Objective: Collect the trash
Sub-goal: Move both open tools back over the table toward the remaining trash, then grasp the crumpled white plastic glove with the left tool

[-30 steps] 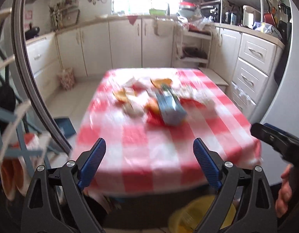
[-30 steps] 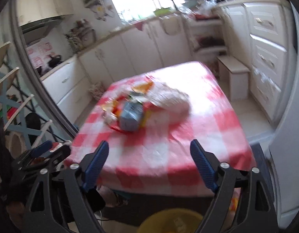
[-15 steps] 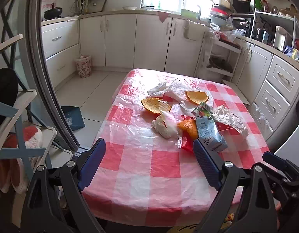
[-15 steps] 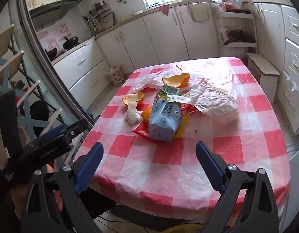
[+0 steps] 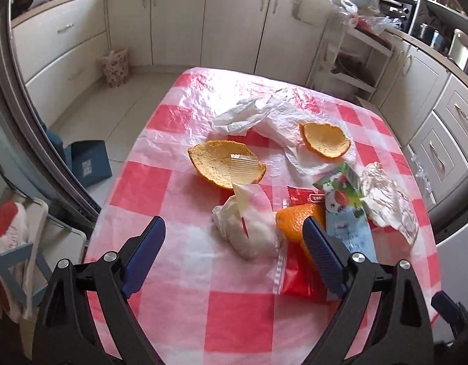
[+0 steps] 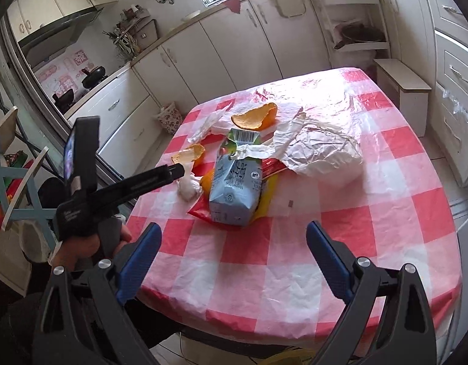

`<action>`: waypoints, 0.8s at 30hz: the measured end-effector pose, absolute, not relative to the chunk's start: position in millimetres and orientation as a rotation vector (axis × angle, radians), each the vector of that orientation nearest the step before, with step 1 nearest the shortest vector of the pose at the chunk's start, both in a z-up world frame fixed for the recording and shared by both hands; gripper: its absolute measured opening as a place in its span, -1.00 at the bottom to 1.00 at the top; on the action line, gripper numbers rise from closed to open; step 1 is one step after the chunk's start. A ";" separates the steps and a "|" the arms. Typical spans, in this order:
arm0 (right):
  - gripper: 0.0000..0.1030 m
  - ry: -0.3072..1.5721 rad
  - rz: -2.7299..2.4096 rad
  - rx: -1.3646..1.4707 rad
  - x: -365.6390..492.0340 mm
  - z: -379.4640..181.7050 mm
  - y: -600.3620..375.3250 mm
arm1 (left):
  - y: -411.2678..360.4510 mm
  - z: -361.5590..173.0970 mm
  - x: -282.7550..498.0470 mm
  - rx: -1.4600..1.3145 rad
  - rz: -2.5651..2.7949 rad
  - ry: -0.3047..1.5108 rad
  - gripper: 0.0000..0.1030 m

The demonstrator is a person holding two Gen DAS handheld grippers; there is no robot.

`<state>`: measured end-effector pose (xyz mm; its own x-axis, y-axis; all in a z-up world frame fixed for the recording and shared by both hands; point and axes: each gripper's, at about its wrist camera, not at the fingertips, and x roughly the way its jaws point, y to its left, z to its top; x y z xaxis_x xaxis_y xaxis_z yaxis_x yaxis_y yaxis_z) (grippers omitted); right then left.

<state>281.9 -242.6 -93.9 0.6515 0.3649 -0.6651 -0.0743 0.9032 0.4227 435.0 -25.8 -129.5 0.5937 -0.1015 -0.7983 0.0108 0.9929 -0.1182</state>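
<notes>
Trash lies in a heap on the red-and-white checked table (image 5: 240,313). There is a crumpled white tissue wad (image 5: 249,228), two orange peel halves (image 5: 225,164) (image 5: 325,140), a blue drink carton (image 5: 346,213), a red wrapper (image 5: 297,273) and crumpled paper (image 5: 389,200). My left gripper (image 5: 234,243) is open, just short of the tissue wad. My right gripper (image 6: 234,249) is open over the table's near edge, short of the carton (image 6: 237,185). The left gripper's body (image 6: 118,188) shows in the right wrist view.
White kitchen cabinets (image 5: 179,21) line the far wall and the right side. A small flowered bin (image 5: 115,67) stands on the floor by the cabinets. A blue dustpan (image 5: 88,161) and a chair (image 5: 9,258) are to the left. A white plastic bag (image 6: 322,149) lies beside the carton.
Both grippers have moved forward toward the table and the trash heap now looks larger and closer. The left gripper has closed in on the tissue wad. Both stay open.
</notes>
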 end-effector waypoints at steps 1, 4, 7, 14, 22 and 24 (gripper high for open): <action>0.79 0.832 0.260 0.377 283.5 -94.4 -243.2 | -27.0 -132.4 440.5 -0.103 -0.058 0.941 0.70; 0.79 0.846 0.272 0.388 287.5 -96.6 -242.6 | -30.0 -140.9 453.6 -0.090 -0.045 0.959 0.70; 0.79 0.861 0.290 0.404 288.5 -98.9 -240.5 | -36.1 -153.4 464.2 -0.069 -0.038 0.994 0.70; 0.79 0.856 0.292 0.406 285.2 -96.5 -241.3 | -20.5 -168.7 459.2 -0.027 0.030 1.041 0.70; 0.79 0.866 0.309 0.397 286.9 -99.3 -233.6 | 20.3 -161.4 446.6 -0.108 0.077 1.034 0.70; 0.79 0.872 0.321 0.390 288.2 -100.9 -229.3 | 25.8 -157.5 444.0 -0.127 0.069 1.025 0.70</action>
<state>288.2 -229.3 -100.9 0.6040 0.4255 -0.6739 -0.1134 0.8828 0.4558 444.0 25.8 -157.5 0.5179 -0.0022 -0.8554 -0.1172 0.9904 -0.0735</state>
